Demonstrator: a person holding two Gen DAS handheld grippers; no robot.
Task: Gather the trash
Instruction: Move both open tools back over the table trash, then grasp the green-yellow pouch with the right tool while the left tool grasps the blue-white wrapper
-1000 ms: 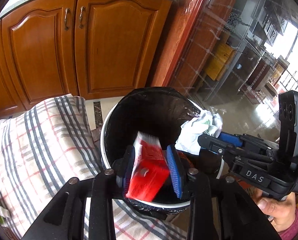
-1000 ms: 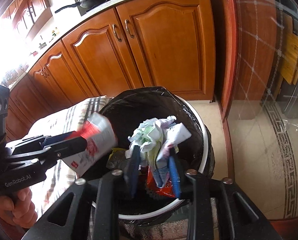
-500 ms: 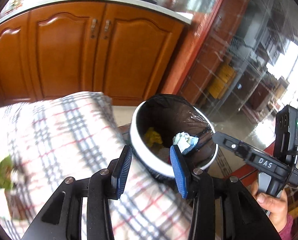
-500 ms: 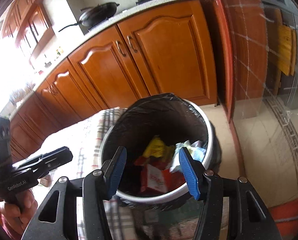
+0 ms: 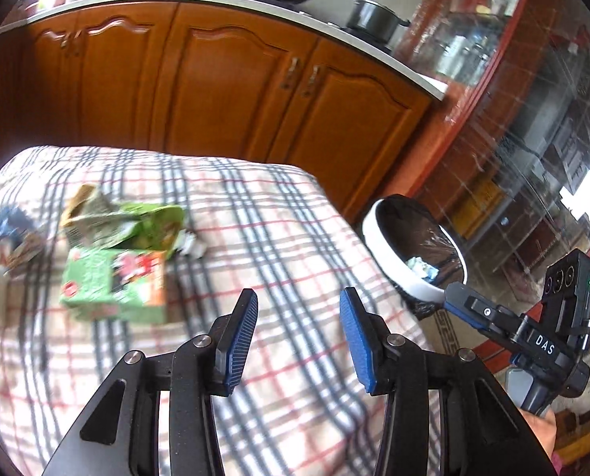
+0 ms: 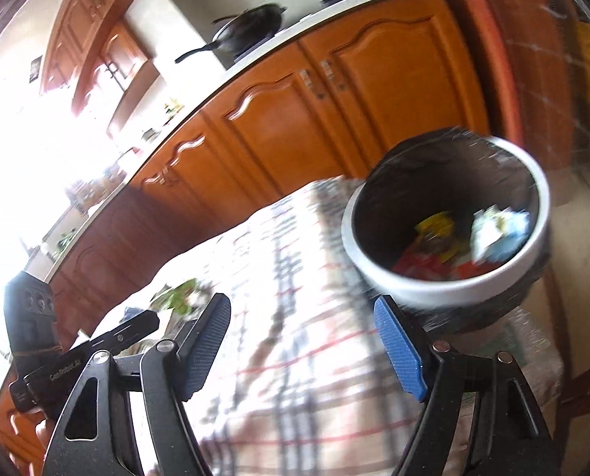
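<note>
Now my left hand-held gripper (image 5: 297, 339) hangs released and empty over the plaid-covered counter (image 5: 279, 234), its jaws just widened; my right hand-held gripper (image 6: 303, 343) has also just spread, nothing between its pads. Ahead on the cloth lie a green carton (image 5: 114, 283) and a green wrapper (image 5: 136, 228). The trash bin (image 6: 445, 289) stands beside the counter, wrappers inside.
</note>
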